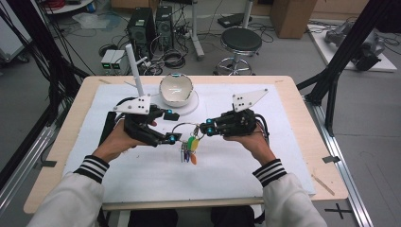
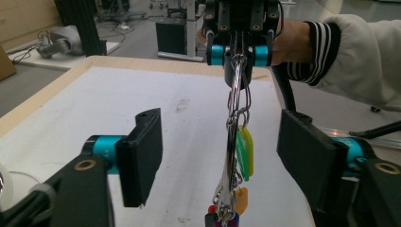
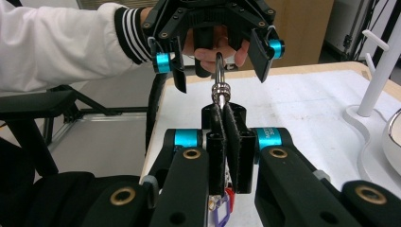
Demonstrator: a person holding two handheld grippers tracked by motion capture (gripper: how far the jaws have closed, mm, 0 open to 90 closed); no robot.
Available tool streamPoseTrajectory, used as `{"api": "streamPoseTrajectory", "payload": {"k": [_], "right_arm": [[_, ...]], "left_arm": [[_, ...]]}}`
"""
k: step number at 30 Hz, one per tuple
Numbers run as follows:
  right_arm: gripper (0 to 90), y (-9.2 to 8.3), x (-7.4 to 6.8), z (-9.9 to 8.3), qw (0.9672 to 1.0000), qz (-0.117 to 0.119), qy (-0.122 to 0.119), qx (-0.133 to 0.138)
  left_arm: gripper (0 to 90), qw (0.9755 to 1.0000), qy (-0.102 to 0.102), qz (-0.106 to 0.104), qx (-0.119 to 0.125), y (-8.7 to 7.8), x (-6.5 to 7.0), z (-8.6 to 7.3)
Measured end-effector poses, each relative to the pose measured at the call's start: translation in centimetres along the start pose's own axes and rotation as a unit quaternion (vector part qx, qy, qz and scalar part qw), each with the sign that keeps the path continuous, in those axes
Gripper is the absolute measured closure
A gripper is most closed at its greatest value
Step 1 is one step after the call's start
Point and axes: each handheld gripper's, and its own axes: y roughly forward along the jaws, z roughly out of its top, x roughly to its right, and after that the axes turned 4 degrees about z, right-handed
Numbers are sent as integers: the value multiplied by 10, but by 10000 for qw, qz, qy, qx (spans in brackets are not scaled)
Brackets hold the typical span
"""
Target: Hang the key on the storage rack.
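Note:
A metal key ring [image 1: 185, 127] hangs between the two grippers above the white sheet [image 1: 283, 156], with green, orange and blue tags [image 1: 190, 144] dangling from it. My right gripper [image 1: 206, 128] is shut on the ring's edge; in the right gripper view its pads [image 3: 235, 137] press together on the ring's screw clasp [image 3: 220, 89]. My left gripper [image 1: 175, 126] faces it from the left. Its jaws stand apart on either side of the ring and chain [image 2: 235, 123], and neither pad [image 2: 142, 156] touches them. The green tag [image 2: 246, 152] hangs just right of the chain.
A white bowl [image 1: 176, 89] sits tilted on a round white base at the back of the sheet, beside a white upright post [image 1: 135, 71] with a side peg. The wooden table edge [image 1: 302, 101] frames the sheet. A stool and computer cases stand beyond the table.

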Motion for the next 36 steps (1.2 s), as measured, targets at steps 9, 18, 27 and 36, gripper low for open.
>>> {"api": "streamPoseTrajectory", "payload": {"k": [9, 18, 27, 36], "right_arm": [[880, -1, -1, 0, 10000, -9, 25, 3], [880, -1, -2, 0, 10000, -6, 58, 30], [880, -1, -1, 0, 10000, -28, 70, 30], [865, 0, -1, -1, 9999, 10, 141, 54]], "left_arm": [[588, 9999, -8, -97, -50, -2, 0, 0], [742, 9997, -140, -176, -97, -1, -1, -1], [862, 9997, -34, -169, -142, -2, 2, 0], [869, 9997, -8, -182, -138, -3, 2, 0]]}}
